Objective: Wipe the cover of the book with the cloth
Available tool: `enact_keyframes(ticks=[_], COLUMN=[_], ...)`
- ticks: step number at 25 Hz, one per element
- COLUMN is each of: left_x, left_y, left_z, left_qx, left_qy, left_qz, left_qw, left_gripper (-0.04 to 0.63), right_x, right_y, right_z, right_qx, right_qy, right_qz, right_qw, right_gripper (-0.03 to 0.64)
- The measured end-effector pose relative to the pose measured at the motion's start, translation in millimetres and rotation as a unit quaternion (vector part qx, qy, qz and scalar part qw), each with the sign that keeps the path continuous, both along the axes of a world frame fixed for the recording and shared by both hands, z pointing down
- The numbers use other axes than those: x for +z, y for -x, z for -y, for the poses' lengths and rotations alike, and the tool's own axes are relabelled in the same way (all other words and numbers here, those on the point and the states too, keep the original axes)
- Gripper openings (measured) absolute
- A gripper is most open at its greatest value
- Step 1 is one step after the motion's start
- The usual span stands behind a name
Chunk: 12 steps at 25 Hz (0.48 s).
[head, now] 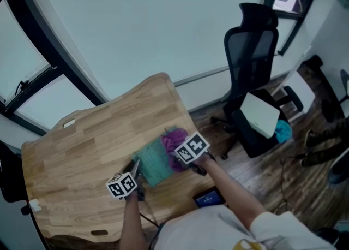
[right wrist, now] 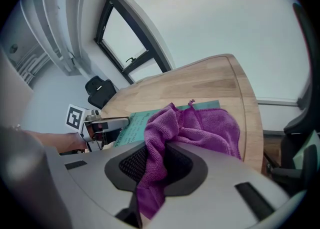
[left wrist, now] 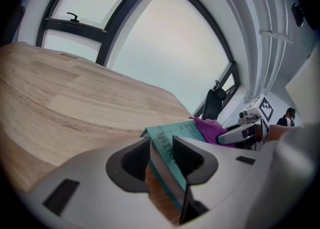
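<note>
- Head view: the book [head: 151, 162] lies cover-up near the right edge of the wooden surface [head: 82, 145], close to your side. Your left gripper [head: 135, 168] has its near-left end. Your right gripper [head: 177, 155] presses the purple cloth [head: 173, 140] onto the end by the surface's right edge.
- Its long axis looks to run from your left gripper toward that right edge, though this angle leaves it uncertain.
- Left gripper view: your left gripper [left wrist: 161, 155] has its fingers closed on the book's [left wrist: 177, 132] edge, pinning it. The cover stretches away to the cloth [left wrist: 212, 129] and the right gripper [left wrist: 240, 133] beyond.
- Right gripper view: your right gripper [right wrist: 156, 160] has its fingers clamped on a fold of cloth [right wrist: 200, 125], and the rest is bunched on the cover. The teal book [right wrist: 131, 125] shows bare between the cloth and the left gripper [right wrist: 102, 125].
- My read: you're set up and wiping. The bare stretch toward the left gripper looks to be what is left to cover.
</note>
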<state>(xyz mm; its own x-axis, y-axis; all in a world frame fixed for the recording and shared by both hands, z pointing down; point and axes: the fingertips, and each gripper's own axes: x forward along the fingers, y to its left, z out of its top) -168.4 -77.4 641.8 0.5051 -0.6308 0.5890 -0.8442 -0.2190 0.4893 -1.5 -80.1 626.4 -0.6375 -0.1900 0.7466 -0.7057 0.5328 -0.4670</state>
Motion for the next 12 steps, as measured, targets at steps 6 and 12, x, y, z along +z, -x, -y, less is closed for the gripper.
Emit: enact_keyframes(ticks=[6,12], left_x=[-23.2,-63.7], left_y=[28.4,27.2], left_z=[-2.2,-11.0], left_qx=[-0.046,-0.039], left_qy=[-0.046,-0.099], left_qz=[0.063,0.097], left_qw=[0.9959,0.9896], left_gripper=[0.132,0.132], right_x=[-23.5,-57.3], right_y=[-14.7,-16.7], right_z=[-0.8,-12.6], right_qx=[0.061,0.109], right_qy=[-0.090,-0.214], right_qz=[-0.027,-0.063], right_qw=[0.994,0.969], right_gripper=[0.074,0.074])
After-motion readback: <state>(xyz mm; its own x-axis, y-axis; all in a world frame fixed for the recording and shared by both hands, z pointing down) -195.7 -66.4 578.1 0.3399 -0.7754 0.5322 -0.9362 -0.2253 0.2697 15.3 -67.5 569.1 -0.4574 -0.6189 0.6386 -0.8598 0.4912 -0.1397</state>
